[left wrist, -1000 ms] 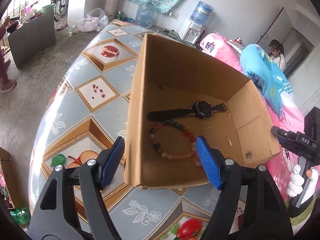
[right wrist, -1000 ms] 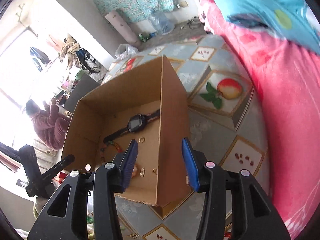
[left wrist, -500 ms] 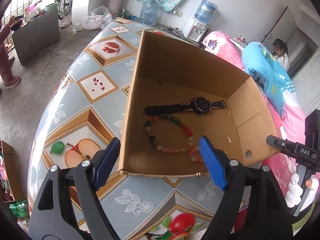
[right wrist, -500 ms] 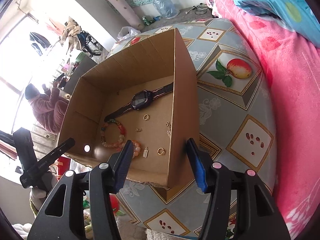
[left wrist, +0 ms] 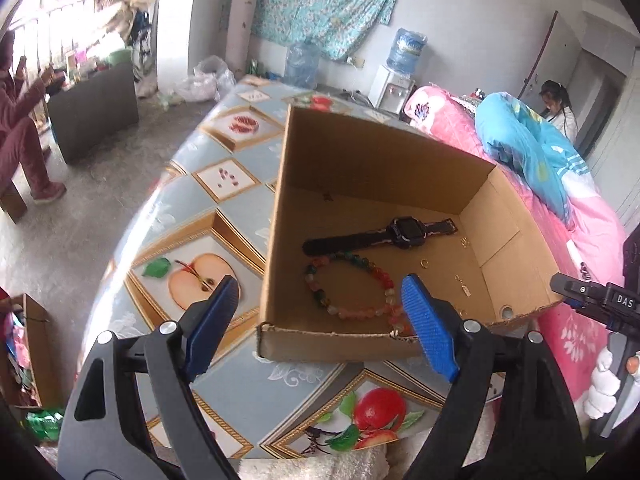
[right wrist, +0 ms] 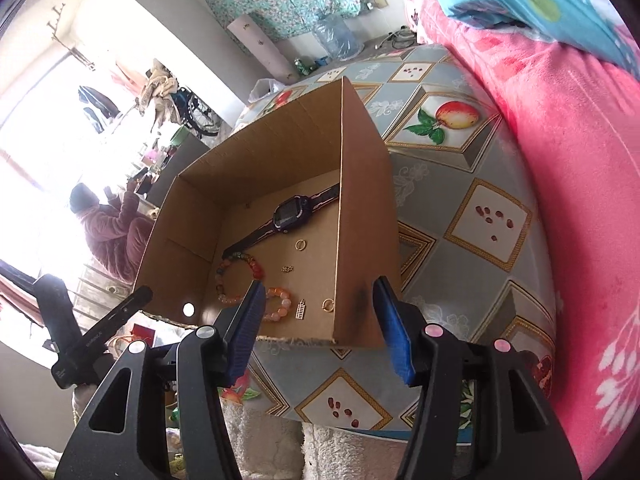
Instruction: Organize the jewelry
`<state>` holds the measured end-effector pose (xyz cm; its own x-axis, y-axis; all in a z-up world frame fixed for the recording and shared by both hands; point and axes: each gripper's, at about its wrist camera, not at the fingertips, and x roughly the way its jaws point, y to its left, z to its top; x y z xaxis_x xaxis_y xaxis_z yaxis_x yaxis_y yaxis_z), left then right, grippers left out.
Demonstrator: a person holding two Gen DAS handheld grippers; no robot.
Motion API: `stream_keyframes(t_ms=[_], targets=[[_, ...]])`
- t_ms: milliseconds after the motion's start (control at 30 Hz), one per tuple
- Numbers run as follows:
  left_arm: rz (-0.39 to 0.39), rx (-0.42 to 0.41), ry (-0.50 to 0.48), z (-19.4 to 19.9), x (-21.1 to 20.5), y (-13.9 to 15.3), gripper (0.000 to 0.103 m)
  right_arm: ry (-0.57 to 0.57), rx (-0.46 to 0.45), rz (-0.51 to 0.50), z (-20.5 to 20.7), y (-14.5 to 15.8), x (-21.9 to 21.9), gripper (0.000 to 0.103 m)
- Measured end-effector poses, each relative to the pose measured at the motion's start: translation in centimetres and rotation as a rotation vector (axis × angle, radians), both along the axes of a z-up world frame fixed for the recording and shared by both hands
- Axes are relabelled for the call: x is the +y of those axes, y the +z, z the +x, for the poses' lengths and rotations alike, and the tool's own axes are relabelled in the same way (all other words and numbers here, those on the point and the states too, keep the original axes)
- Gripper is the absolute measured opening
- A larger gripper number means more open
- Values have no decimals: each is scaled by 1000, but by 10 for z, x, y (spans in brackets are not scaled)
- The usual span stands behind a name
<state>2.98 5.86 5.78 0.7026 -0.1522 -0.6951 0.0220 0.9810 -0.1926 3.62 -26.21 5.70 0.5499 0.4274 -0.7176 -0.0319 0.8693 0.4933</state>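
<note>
Lying flat in the cardboard box (left wrist: pixel 400 172), the black watch (left wrist: pixel 404 232) sits at twelve o'clock from the left gripper (left wrist: pixel 320 326), its strap crosswise from nine to three, with the bead bracelet (left wrist: pixel 352 286) just nearer. Both claws hold nothing: the left's jaws are spreading wider, the right gripper (right wrist: pixel 320 330) half-spread astride the box's near corner. Neither hand looks clearly nearer.

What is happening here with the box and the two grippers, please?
A person holds two grippers in front of a cardboard box on a fruit-print table. Neither holds anything: the left gripper is opening, the right gripper stands open, both short of the box. Inside lie a watch, a bead bracelet and small gold pieces such as a ring. All of it lies loose in the box.
</note>
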Motion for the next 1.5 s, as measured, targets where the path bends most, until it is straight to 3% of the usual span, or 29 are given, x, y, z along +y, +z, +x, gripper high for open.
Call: stream_keyframes(t_ms=[200,400,533,867,1500], targets=[[84,-105,68,-36,-4,18,92,-39,-62,-122,-39,2,9,69],[175,-47,17,-46,-26,10,93,17,-30,-241,-48,-16,50,73],[169,-17,9,-42,-32,3,93,59,-23,-307,-46,-22,79,79],[198,107,19,-30,-55,-23,93,38,-6,-312,-32,-18,99,87],[146,127,26,-11,-57,-15,93,7,-15,-342,-26,-17,97,87]])
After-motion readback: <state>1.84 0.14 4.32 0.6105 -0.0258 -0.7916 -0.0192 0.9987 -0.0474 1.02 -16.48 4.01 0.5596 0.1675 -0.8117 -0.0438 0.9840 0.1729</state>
